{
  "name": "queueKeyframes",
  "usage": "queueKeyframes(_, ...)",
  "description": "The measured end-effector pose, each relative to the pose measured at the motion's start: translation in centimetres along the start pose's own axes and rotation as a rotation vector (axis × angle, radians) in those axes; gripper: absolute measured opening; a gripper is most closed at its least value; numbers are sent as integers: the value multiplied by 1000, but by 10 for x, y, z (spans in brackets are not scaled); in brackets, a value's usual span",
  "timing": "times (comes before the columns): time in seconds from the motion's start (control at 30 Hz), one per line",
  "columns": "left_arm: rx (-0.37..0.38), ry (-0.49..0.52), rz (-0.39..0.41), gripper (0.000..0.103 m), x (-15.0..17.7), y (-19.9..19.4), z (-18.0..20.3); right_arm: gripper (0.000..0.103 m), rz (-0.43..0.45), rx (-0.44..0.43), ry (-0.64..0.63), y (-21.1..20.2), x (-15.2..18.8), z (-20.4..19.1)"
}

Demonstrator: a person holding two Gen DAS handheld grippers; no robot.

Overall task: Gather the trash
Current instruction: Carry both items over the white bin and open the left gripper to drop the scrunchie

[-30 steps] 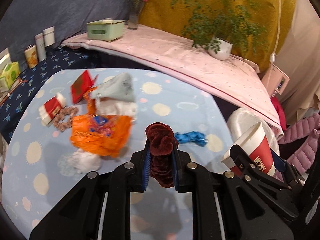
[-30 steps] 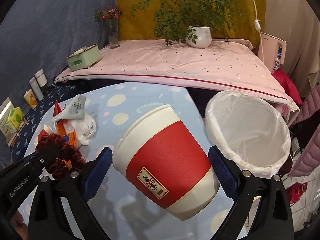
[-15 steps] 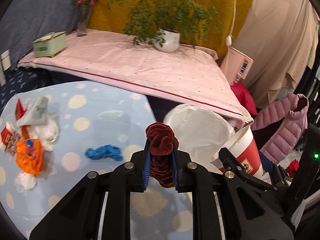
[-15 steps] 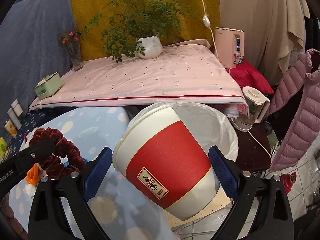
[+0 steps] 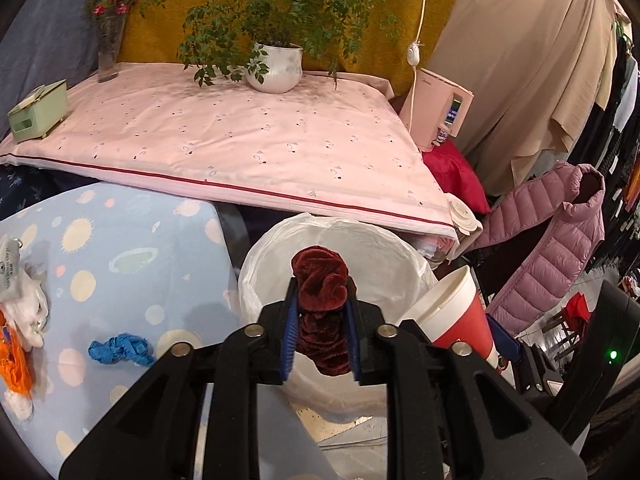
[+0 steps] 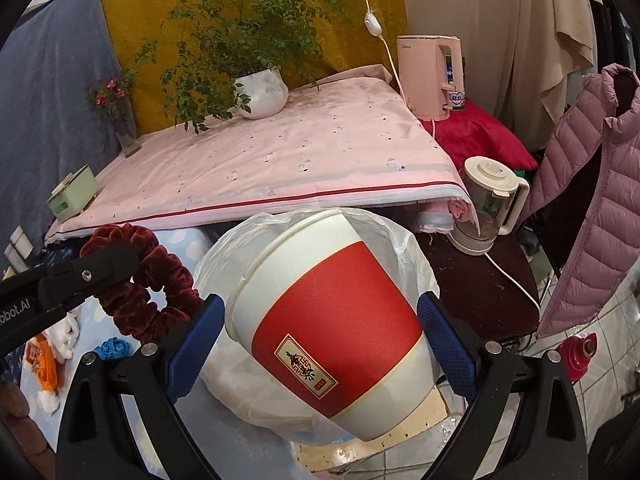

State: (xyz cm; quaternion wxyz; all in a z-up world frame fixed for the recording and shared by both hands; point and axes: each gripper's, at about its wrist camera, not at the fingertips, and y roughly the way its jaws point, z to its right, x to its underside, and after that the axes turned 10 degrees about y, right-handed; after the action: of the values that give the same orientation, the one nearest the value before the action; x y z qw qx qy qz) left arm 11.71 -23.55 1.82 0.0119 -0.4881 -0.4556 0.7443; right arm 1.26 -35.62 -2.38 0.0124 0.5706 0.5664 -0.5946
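My left gripper is shut on a dark red velvet scrunchie and holds it over the white-lined trash bin. My right gripper is shut on a red and white paper cup, tilted, held over the same bin. The cup also shows in the left wrist view, and the scrunchie in the right wrist view. More trash lies on the blue spotted table: a blue crumpled piece, white tissue and an orange wrapper.
A pink-covered bed with a potted plant and a green box lies behind the bin. A pink kettle, a blender jug and a purple down jacket stand to the right.
Both grippers swung right from above the table to above the trash bin, still holding the scrunchie and the cup. The trash pile has slid to the left edge of view.
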Motion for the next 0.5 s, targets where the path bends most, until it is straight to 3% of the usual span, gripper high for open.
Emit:
queueKeyframes(0.1, -19, -19, 17, 50, -4, 4, -3, 93, 0, -5, -2, 8, -3, -1)
queueKeyframes(0.2, -37, -28, 32, 62, -8, 4, -8, 94, 1, -16, -3, 15, -6, -6)
queueKeyframes(0.5, -113, -43, 43, 70, 2, -9, -31, 94, 4, -16, -6, 24, -6, -17)
